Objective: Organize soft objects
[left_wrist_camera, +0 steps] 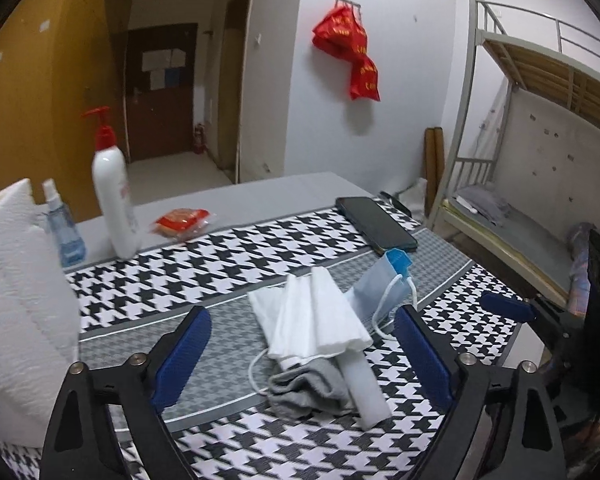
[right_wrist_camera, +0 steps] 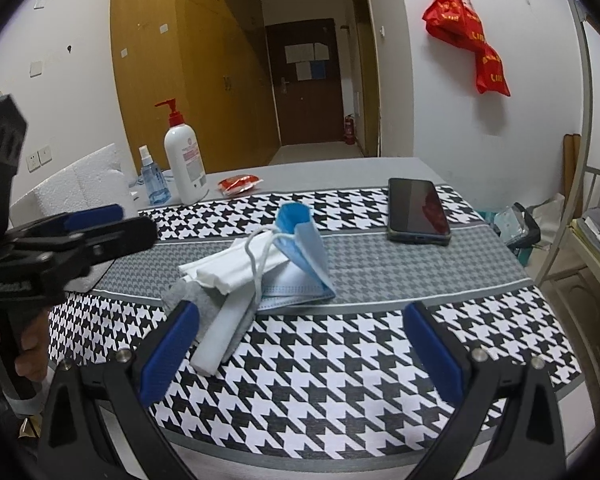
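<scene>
One pile of soft things lies on the grey band of the houndstooth cloth [right_wrist_camera: 340, 368]: one folded white tissue [left_wrist_camera: 320, 316], one blue mask [right_wrist_camera: 300, 256] with white ear loops, one grey sock [left_wrist_camera: 304, 388] and one white foam strip [left_wrist_camera: 364, 392]. The tissue lies over the sock and strip, and the mask leans against the tissue's far side.

Two bottles stand at the far left of the table: a white pump bottle [right_wrist_camera: 185, 168] with a red top and a small blue spray bottle [right_wrist_camera: 153, 180] beside it. One red packet [right_wrist_camera: 238, 183] lies near them, one dark phone [right_wrist_camera: 418, 210] lies flat at the far right, and one white foam block [left_wrist_camera: 16, 292] stands at the left edge.

The left gripper [left_wrist_camera: 304, 360] stands wide apart, its blue pads flanking the pile without pressing on anything. The right gripper [right_wrist_camera: 300, 344] is likewise spread wide and empty; its left pad sits just beside the sock and strip, whether touching them is unclear. A hand [right_wrist_camera: 30, 354] holds the left gripper's handle.
</scene>
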The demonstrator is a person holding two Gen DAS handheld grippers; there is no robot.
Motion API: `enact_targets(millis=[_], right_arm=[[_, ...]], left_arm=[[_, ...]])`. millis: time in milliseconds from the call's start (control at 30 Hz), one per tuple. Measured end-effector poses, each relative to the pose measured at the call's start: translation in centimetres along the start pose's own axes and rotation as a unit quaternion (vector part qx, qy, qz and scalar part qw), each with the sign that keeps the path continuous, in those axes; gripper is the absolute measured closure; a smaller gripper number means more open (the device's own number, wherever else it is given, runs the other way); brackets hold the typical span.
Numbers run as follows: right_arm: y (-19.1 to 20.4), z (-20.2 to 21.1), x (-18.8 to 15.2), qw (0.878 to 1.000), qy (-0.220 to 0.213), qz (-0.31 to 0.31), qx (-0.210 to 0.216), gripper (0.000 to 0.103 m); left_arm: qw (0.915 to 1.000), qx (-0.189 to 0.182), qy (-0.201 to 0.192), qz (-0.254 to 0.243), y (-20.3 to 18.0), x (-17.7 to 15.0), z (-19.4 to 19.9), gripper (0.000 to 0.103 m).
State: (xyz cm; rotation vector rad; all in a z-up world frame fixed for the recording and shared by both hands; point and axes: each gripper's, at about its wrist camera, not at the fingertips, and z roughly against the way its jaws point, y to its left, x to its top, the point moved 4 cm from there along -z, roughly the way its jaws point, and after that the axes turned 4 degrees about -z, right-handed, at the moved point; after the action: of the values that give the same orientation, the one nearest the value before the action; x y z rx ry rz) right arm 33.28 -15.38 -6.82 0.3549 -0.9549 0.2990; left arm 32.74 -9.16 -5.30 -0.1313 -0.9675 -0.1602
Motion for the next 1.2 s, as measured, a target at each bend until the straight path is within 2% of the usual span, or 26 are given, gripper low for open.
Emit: enact_targets(millis=[233,433,600,633,667,767,900,967,1067,1200], right_arm=[[-0.4,-0.4,-0.5,1.0,0.009,-0.005,0.0,0.0],[-0.6,-0.5,-0.6,1.0,0.01,-0.007,-0.001,0.0],[-0.7,-0.5,-0.7,1.0,0.012,-0.007,0.0,0.0],[-0.7,-0.5,-0.7,1.0,0.013,-0.007,0.001,0.0],[-0.8,-0.5,-0.7,1.0,0.014,-0.007,-0.001,0.0],[-0.9,-0.5,-0.8,1.0,0.014,-0.01,0.0,0.0],[-0.9,-0.4,-1.0,1.0,0.016,-0.01,-0.003,0.0],[-0.9,-0.5,-1.1,1.0,0.019,-0.01,-0.004,0.0],[-0.8,-0.5,-1.1,1.0,0.02,-0.01,-0.007,0.0],[-0.5,-0.4,-1.1,1.0,0.02,-0.006,-0.009,0.0]], left_arm=[[0.9993,-0.01,0.034,-0.014,-1.0,0.1,-2.5,0.022],[0.9976,-0.004,0.068,-0.015,-0.9,-0.4,-4.9,0.039],[0.9958,-0.014,0.086,-0.027,-1.5,-0.9,-6.2,0.04],[0.9955,-0.013,0.089,-0.028,-1.5,-1.1,-6.4,0.044],[0.9951,-0.012,0.094,-0.027,-1.5,-1.2,-6.7,0.053],[0.9935,-0.008,0.112,-0.018,-1.0,-1.6,-7.6,0.063],[0.9931,-0.015,0.114,-0.02,-1.1,-1.8,-7.9,0.078],[0.9936,-0.015,0.109,-0.023,-1.2,-1.7,-7.7,0.089],[0.9942,-0.021,0.104,-0.019,-1.1,-1.6,-7.4,0.095],[0.9952,-0.031,0.092,-0.008,-0.7,-1.2,-6.6,0.096]])
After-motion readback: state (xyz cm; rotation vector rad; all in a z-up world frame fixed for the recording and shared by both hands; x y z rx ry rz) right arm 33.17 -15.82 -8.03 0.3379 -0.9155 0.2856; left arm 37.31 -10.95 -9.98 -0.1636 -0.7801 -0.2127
